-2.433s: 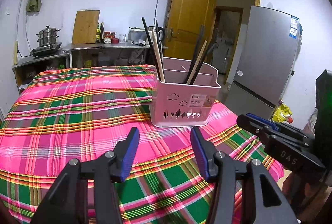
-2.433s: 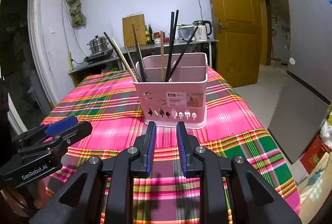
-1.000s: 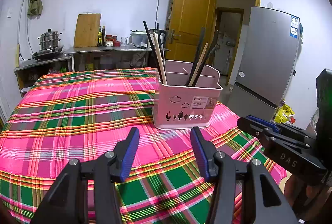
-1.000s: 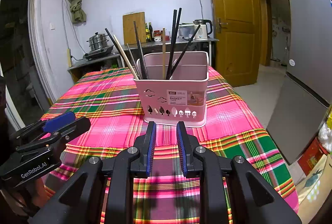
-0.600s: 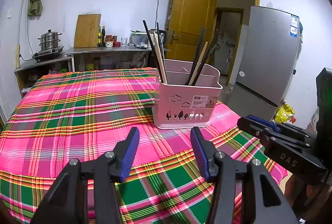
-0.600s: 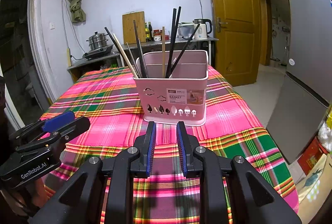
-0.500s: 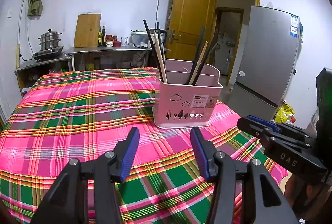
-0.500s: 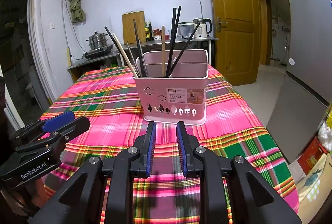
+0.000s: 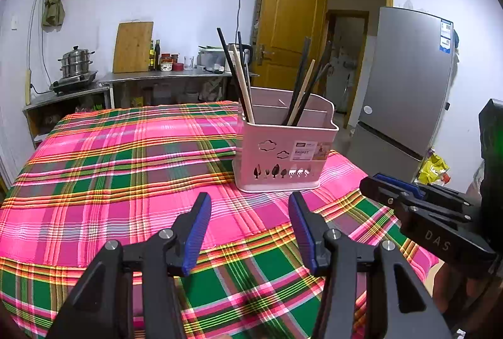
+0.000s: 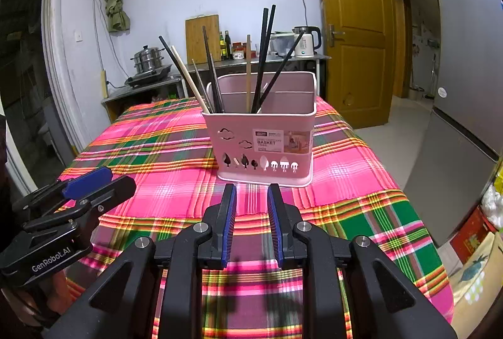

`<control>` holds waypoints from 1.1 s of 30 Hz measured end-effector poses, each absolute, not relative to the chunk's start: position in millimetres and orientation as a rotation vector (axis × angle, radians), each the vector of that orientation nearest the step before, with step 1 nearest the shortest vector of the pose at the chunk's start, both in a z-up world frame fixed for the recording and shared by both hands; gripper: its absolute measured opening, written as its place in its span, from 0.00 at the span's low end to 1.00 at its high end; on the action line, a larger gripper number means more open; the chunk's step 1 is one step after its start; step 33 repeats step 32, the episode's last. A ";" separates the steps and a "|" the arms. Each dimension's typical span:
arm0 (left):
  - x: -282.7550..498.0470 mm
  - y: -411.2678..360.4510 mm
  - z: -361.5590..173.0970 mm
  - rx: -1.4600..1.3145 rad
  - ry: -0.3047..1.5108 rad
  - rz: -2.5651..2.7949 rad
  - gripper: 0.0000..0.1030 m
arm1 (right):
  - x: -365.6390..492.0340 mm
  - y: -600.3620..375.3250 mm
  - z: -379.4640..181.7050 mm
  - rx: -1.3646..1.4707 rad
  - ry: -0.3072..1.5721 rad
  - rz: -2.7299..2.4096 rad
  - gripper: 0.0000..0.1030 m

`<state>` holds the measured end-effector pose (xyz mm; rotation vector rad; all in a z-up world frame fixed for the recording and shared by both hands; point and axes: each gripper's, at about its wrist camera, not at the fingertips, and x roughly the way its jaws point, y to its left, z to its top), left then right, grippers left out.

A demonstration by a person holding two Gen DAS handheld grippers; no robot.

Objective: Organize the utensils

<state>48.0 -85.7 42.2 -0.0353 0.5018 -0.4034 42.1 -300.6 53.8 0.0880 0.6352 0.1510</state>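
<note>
Chopsticks [image 10: 265, 56] stand tips-down in the pink utensil basket [image 10: 264, 144], long axes near upright and fanned: the left-compartment ones lean left, the middle ones stand straighter or lean right (mostly black, a few pale wood). Basket is pink plastic with cloud and tree cutouts plus a label, sitting toward the near right of the plaid tablecloth [image 9: 119, 169]. Left gripper [image 9: 248, 207] has jaws wide apart and empty; right gripper [image 10: 248, 197] has jaws narrowly apart and empty, both short of the basket.
</note>
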 end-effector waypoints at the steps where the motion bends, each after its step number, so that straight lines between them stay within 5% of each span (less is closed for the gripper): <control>1: 47.9 -85.8 42.2 -0.036 0.502 -0.404 0.52 | 42.0 -300.6 53.7 0.088 0.635 0.150 0.20; 33: 49.7 -87.2 35.8 -0.021 0.519 -0.397 0.52 | 41.5 -301.1 49.3 0.084 0.643 0.150 0.20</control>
